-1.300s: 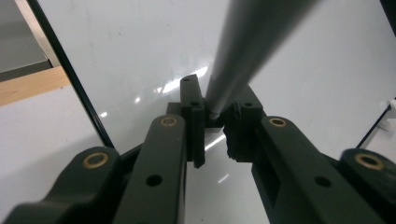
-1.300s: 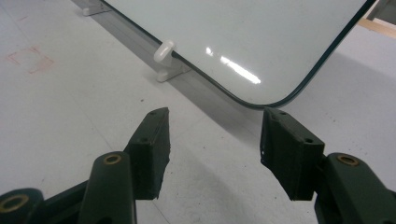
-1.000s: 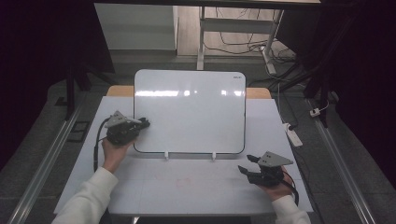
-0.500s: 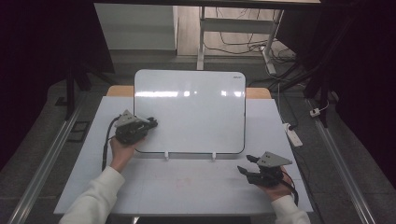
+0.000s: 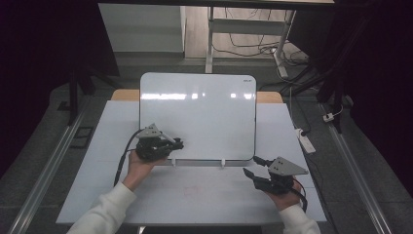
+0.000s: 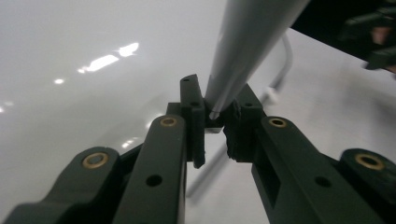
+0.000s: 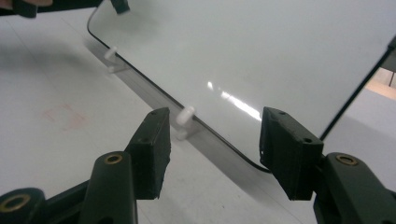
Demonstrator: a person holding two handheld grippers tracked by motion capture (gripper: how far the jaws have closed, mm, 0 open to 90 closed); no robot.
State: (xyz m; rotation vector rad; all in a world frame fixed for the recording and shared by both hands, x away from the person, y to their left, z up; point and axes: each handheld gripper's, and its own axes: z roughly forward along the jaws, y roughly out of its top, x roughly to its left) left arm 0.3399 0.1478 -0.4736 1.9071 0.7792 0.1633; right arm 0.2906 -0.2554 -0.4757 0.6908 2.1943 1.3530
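Whiteboard (image 5: 197, 117), glossy white with rounded corners and a thin dark rim, stands tilted back on small white pegs (image 7: 185, 114) over the pale table (image 5: 87, 161). Left gripper (image 5: 179, 143) sits at the board's lower left corner, jaws closed on a smooth grey marker-like rod (image 6: 247, 42) whose long axis points up and away toward the board face, so this hand is nearer. Right gripper (image 5: 254, 165) rests on the table just off the lower right corner, jaws spread wide and empty. A faint red smudge (image 5: 191, 189) marks the matte tabletop.
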